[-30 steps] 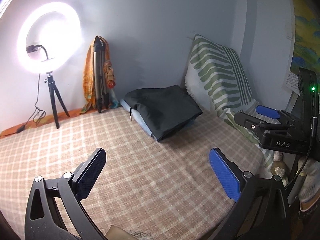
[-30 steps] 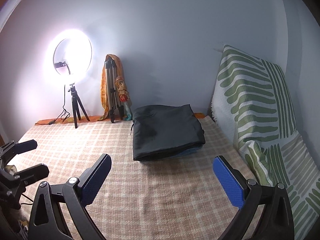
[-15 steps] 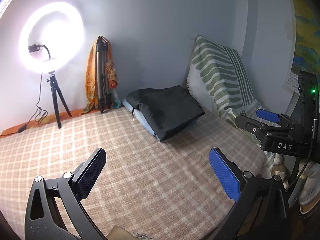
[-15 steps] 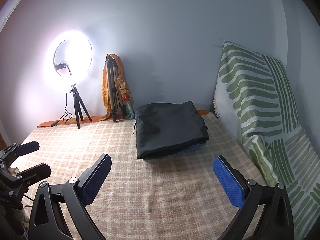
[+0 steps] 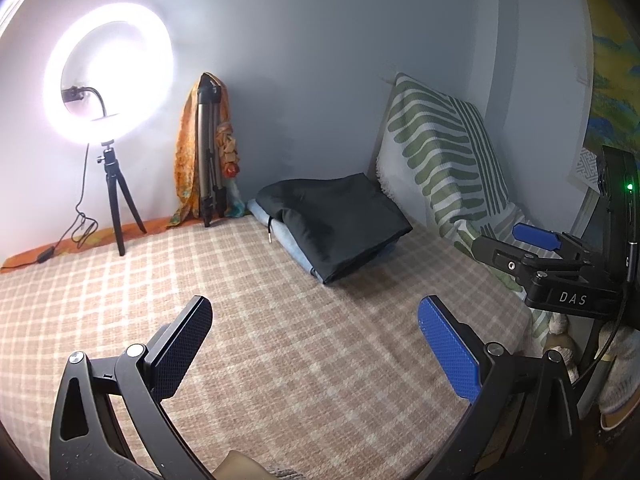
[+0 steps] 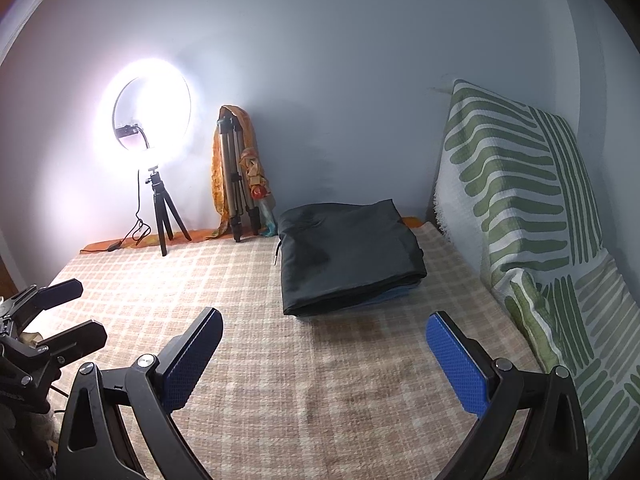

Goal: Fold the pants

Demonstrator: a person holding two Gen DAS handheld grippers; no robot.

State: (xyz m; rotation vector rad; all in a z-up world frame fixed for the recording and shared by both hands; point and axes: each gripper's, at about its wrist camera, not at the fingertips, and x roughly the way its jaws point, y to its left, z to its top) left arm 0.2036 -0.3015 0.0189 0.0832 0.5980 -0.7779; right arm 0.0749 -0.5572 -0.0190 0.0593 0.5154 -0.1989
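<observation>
Left gripper (image 5: 314, 322): held above the checked bedspread (image 5: 280, 344), blue pads (image 5: 450, 354) spread wide apart, nothing between them.
Right gripper (image 6: 324, 338): likewise spread wide and empty, hovering over the same bedspread; in the left wrist view it shows at the right edge (image 5: 520, 246), beside the left gripper.
Pants (image 6: 348, 252): dark and folded, lying flat ahead of the right gripper and slightly to its right, well apart from its fingertips; from the left gripper they lie ahead and to the right (image 5: 340, 222).
Under the pants: a light blue folded garment (image 5: 286, 244) whose edge pokes out on the near and left side.
Path to the pants: bare bedspread lies between both grippers and the stack.
Striped cushion (image 6: 516, 196): white with green stripes, propped upright against the wall to the right of the right gripper, just beside the pants' far right corner.
Ring light (image 6: 150, 114): lit, on a small black tripod, far ahead to the left; its cable (image 6: 136, 232) trails along the bed's far edge.
Folded tripod (image 6: 234, 184): leaning on the wall between the ring light and the pants, draped with an orange cloth (image 6: 218, 176).
</observation>
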